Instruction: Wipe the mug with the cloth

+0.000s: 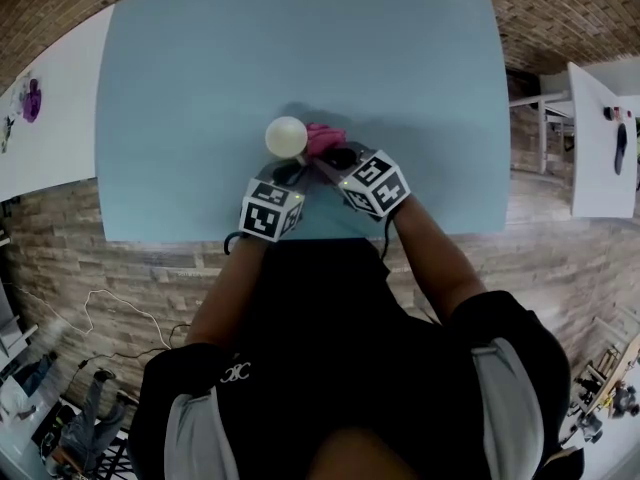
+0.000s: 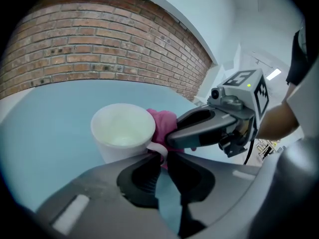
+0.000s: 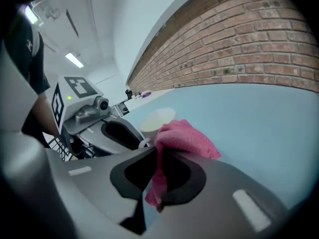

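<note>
A white mug (image 1: pixel 286 136) (image 2: pixel 122 130) (image 3: pixel 158 120) stands upright on the light blue table (image 1: pixel 300 58). My left gripper (image 1: pixel 297 164) (image 2: pixel 162 156) is shut on the mug's handle (image 2: pixel 158 150) from the near side. A pink cloth (image 1: pixel 324 137) (image 2: pixel 164 124) (image 3: pixel 184 138) is pinched in my right gripper (image 1: pixel 322 158) (image 3: pixel 158 152), which is shut on it. The cloth bunches against the mug's right side, next to the handle. A tail of cloth hangs down between the right jaws. The two grippers sit close together, almost touching.
The table's near edge (image 1: pixel 300 236) lies just under my hands. A brick floor surrounds the table. White panels stand at the far left (image 1: pixel 40 118) and right (image 1: pixel 600 148).
</note>
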